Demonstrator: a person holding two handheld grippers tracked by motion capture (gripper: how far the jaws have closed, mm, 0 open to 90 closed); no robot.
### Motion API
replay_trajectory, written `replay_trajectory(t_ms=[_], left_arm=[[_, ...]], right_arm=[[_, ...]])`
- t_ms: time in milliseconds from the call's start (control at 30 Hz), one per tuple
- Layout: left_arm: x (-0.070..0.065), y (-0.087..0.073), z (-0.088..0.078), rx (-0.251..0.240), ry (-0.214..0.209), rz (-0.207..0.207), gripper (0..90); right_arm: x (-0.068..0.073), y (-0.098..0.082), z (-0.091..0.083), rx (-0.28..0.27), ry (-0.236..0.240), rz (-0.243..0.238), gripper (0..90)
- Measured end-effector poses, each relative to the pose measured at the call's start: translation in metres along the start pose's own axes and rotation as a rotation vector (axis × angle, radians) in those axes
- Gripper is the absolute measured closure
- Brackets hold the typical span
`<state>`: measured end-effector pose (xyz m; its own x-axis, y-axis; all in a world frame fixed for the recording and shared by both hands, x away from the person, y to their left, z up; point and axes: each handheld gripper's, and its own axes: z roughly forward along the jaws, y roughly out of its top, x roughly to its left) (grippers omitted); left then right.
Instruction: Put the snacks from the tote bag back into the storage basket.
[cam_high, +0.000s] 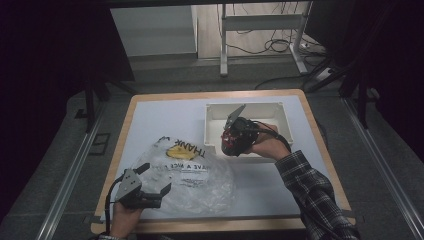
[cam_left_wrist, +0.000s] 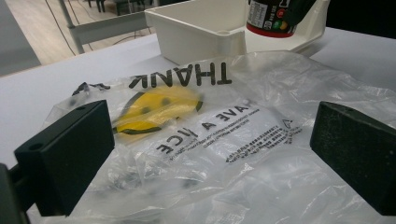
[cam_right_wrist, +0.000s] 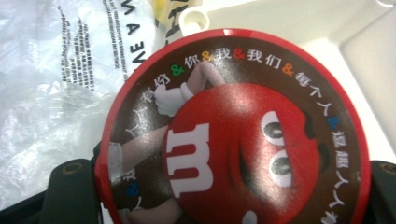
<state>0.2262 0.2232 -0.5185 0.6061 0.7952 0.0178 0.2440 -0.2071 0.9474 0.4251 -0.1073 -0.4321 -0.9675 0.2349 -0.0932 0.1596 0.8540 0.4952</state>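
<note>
- Two grippers are what I'm working with here, over a white-topped table (cam_high: 160, 112) with a wooden edge, the largest thing in the high view.
- Next in size is the clear plastic bag (cam_high: 192, 175), crumpled flat on the near left part of the table; it carries a yellow smiley face and black print reading THANK and HAVE A NICE. From the left gripper view the bag (cam_left_wrist: 224, 154) spreads across the space ahead of the jaws.
- The white bin (cam_high: 215, 122), a shallow rectangular tray with screw posts in its corners, sits on the far right part of the table, its near left corner just beside the bag.
- My left gripper (cam_high: 155, 192) rests at the near left edge of the table, at the bag's near rim. Its two black jaws stand wide apart with the plastic lying between them; I cannot tell whether a pad touches the film.
- My right gripper (cam_high: 231, 145) hovers over the bin's near left corner, jaws clamped on the candy tub (cam_high: 229, 142).
- The candy tub (cam_right_wrist: 233, 130) is the smallest item: a round container with a red rim, a brown label, a red cartoon candy character and a white letter m, held between the pads at both sides.
</note>
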Motion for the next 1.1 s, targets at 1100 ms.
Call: replay_trajectory(t_ms=[1100], left_arm=[[0.0,0.0,-0.001,-0.006,0.001,0.002,0.0]], right_arm=[[-0.033,0.007,0.026,-0.011,0.007,-0.022,25.6]])
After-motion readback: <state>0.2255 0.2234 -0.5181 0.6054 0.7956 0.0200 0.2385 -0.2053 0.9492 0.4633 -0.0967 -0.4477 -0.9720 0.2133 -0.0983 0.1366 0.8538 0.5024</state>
